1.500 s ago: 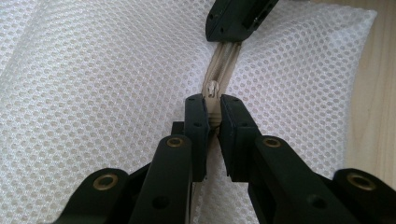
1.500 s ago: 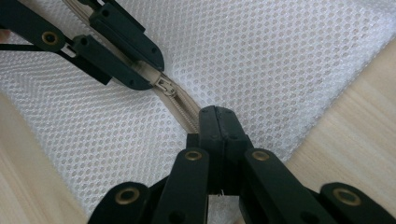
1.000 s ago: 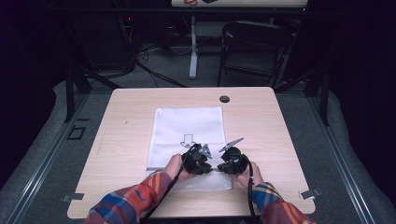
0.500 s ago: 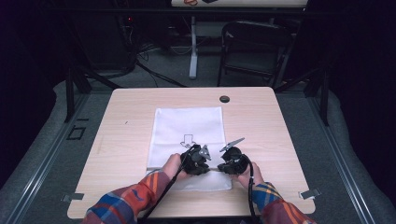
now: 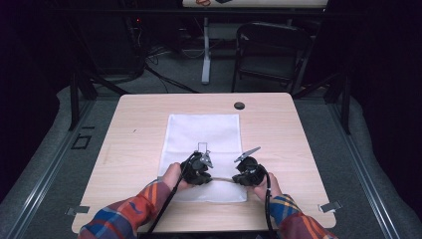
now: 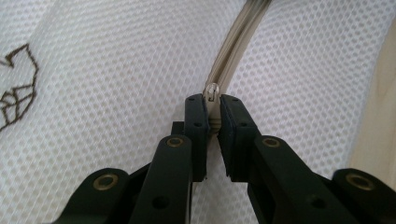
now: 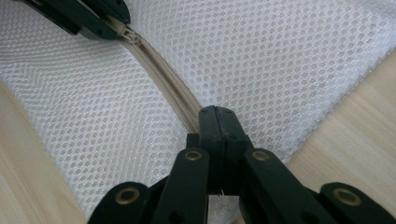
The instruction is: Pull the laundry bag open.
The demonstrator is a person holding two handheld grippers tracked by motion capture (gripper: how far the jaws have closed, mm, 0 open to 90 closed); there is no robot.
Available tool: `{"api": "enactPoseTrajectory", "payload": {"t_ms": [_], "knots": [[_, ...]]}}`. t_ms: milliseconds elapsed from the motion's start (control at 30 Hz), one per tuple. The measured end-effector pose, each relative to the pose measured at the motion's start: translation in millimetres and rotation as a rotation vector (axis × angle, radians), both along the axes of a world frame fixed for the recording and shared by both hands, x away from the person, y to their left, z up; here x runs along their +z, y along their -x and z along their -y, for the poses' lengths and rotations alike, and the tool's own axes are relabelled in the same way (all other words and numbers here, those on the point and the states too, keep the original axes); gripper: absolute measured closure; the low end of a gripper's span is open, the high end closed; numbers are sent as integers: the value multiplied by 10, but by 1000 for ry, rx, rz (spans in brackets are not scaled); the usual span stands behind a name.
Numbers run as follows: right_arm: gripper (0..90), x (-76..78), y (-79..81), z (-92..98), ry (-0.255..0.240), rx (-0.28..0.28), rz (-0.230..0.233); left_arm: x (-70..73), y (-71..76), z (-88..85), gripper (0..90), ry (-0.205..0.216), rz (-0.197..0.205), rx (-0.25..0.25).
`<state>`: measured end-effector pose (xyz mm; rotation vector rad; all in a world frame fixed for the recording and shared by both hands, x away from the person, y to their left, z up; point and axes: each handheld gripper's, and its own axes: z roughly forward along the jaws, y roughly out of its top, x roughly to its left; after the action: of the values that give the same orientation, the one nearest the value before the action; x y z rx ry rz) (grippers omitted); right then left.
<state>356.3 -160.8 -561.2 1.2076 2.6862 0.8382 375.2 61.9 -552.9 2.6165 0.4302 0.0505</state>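
White mesh laundry bag (image 5: 203,144) flat on tabletop (image 5: 129,149), centred, near edge of bag close to tabletop's near edge. Beige zipper (image 7: 163,79) running along bag's near end, between both claws. Left claw (image 6: 212,109) narrow, clamped on the zipper slider (image 6: 213,93), small metal pull tip poking up between the pads. Right claw (image 7: 217,122) fully closed, pinching zipper tape and mesh at the end of the track, toward the tabletop's near right corner. In the high view, left claw (image 5: 199,167) and right claw (image 5: 247,169) near each other, short span of zipper between them. Looks like a zip run in progress, direction not clear from this moment alone. For a clean run: hold right claw fixed as anchor, keep tape taut, pull slider straight along the track, low and parallel to tabletop, no twisting. Avoid lifting, otherwise mesh bunches and teeth likely to snag. Grip on slider shallow, so steady slow pull, re-clamp if slipping. Markings: brown line-drawn logo (image 6: 16,88) printed on mesh, partly cut off in left gripper view, same mark seen as a small outline (image 5: 202,147) mid-bag in high view. No readable text, no brand name legible.
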Motion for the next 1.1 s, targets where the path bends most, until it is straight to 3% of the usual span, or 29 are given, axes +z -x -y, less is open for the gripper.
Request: {"api": "enactPoseTrajectory", "payload": {"t_ms": [100,433,600,1100], "knots": [[900,9,-13,11,13,11,-10,8,9,-119,819,0,-8,17],[900,8,-10,5,8,9,-10,14,40,-157,819,-23,0,20],[900,7,-12,14,5,8,-14,27,20,-375,819,-15,-19,75],[900,9,-15,17,17,17,-6,27,40,-401,819,-20,-19,83]]}}
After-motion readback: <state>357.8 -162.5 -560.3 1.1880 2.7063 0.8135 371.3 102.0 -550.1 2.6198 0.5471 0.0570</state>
